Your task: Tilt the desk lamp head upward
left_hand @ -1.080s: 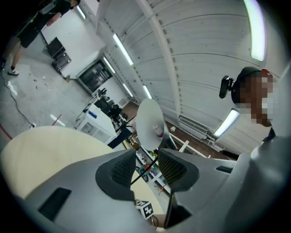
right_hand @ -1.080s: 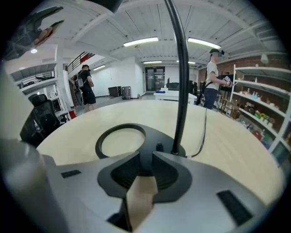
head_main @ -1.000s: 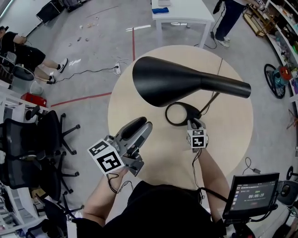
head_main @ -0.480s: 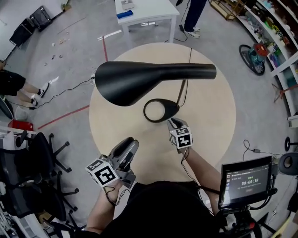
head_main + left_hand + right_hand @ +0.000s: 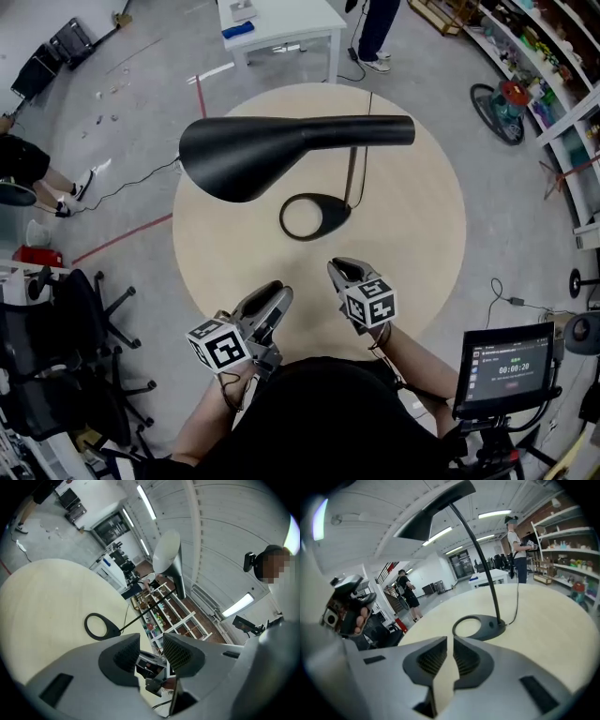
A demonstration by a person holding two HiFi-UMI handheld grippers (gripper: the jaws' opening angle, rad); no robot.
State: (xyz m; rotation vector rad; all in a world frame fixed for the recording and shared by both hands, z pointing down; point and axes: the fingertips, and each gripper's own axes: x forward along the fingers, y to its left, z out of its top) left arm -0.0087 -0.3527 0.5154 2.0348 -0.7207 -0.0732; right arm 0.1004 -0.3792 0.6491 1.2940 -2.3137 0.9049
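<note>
The table is carrying the lamp near its middle. The head is being held out over the far-left part, its wide mouth to the left.

Both grippers are being kept at the near edge, well apart from the lamp. The left gripper is being held released, nothing between its jaws. The right gripper is being held almost clenched, on nothing.

How steeply the head is tilting is not being settled: this fits a head waiting to be raised, or one already raised and let go.

The base is resting flat.

From above, the head is being shown only in outline. Its underside and the leaning stem are being shown in the right gripper view.
</note>
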